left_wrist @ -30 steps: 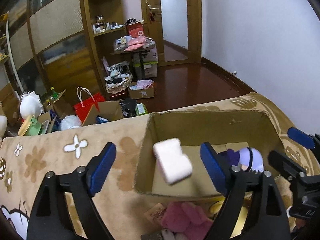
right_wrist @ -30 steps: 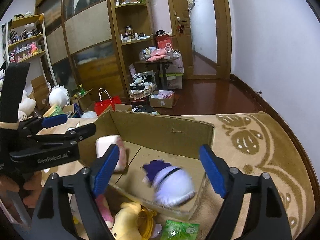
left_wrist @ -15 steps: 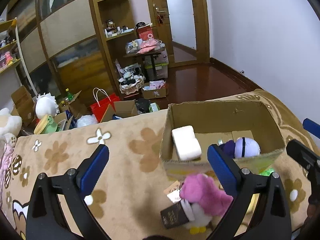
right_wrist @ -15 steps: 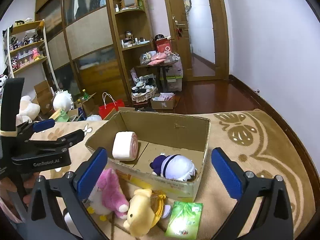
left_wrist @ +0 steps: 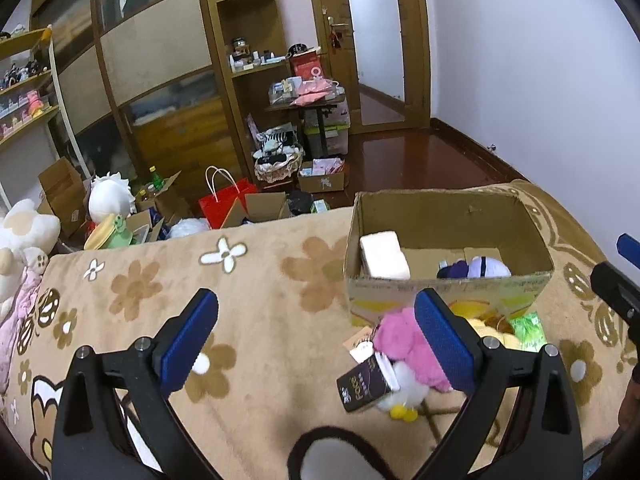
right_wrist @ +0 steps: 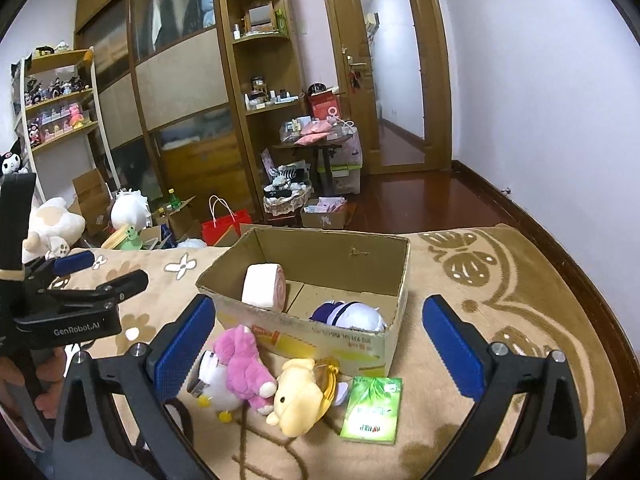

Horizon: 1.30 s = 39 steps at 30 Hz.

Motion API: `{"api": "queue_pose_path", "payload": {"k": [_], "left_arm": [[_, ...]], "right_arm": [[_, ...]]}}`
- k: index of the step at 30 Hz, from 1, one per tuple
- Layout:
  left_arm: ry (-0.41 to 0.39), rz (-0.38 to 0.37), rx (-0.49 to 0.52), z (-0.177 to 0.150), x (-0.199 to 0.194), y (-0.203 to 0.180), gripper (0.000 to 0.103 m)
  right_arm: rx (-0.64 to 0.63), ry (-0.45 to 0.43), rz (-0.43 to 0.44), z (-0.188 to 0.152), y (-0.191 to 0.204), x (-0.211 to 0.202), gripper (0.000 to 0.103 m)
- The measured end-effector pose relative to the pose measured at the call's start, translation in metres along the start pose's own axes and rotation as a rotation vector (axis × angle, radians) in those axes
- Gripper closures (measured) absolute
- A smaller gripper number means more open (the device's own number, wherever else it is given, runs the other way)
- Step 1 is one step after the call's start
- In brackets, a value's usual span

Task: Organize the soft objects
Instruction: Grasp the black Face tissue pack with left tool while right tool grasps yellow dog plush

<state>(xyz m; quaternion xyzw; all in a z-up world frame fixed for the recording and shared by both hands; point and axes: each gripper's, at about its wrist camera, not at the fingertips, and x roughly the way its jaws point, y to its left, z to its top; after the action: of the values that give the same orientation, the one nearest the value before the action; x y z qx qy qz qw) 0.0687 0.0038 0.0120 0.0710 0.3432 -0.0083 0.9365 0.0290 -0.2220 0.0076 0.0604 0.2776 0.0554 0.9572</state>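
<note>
A: What does my left camera give you?

B: My left gripper (left_wrist: pixel 316 334) spread wide with nothing between its pads, over the flowered tan blanket (left_wrist: pixel 256 280). The cardboard box (left_wrist: pixel 448 280) sits up to the right, with a white roll (left_wrist: pixel 384 254) against its left wall and a purple-and-white plush (left_wrist: pixel 476 269) beside it, only half visible over the near rim.

A: And the right camera?

B: My right gripper (right_wrist: pixel 320 334) is also wide open and empty. From here the box (right_wrist: pixel 384 344) shows its floor, so the roll (right_wrist: pixel 264 286) reads as pink-edged and standing on end, and the plush (right_wrist: pixel 350 314) lies in the near right corner.

A: Anything outside the box?

B: A pink plush (right_wrist: pixel 244 368) and a yellow plush (right_wrist: pixel 300 394), touching, just in front of it, with a green packet (right_wrist: pixel 372 404) beside them. (In the left view my own finger covers most of the yellow one.) The right view also catches my left gripper (right_wrist: pixel 100 270) from the side, off to the left, with a hand (right_wrist: pixel 24 380) below it.
</note>
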Motion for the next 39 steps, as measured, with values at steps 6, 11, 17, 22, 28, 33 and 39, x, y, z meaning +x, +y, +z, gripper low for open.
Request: {"api": "queue_pose_path", "payload": {"k": [6, 11, 17, 22, 28, 33, 39], "left_arm": [[0.013, 0.024, -0.009, -0.006, 0.001, 0.002, 0.005], [0.042, 0.031, -0.02, -0.01, 0.016, 0.003, 0.005], [0.106, 0.036, -0.028, -0.014, 0.041, 0.002, 0.005], [0.172, 0.005, -0.046, -0.019, 0.061, 0.003, 0.005], [0.264, -0.05, -0.07, -0.024, 0.083, 0.004, 0.005], [0.332, -0.071, -0.072, -0.028, 0.099, 0.002, 0.005], [0.411, -0.058, -0.062, -0.035, 0.119, -0.004, 0.005]], "right_arm": [[-0.002, 0.012, -0.011, -0.007, -0.001, -0.001, 0.0], [-0.009, 0.021, -0.029, -0.012, -0.003, 0.005, 0.0], [0.004, 0.062, -0.034, -0.022, -0.012, 0.023, 0.0], [0.008, 0.093, -0.031, -0.027, -0.014, 0.035, 0.0], [-0.007, 0.131, -0.02, -0.033, -0.013, 0.048, 0.0], [-0.028, 0.162, -0.015, -0.04, -0.007, 0.058, 0.0], [-0.066, 0.193, -0.01, -0.047, 0.002, 0.068, 0.0]]}}
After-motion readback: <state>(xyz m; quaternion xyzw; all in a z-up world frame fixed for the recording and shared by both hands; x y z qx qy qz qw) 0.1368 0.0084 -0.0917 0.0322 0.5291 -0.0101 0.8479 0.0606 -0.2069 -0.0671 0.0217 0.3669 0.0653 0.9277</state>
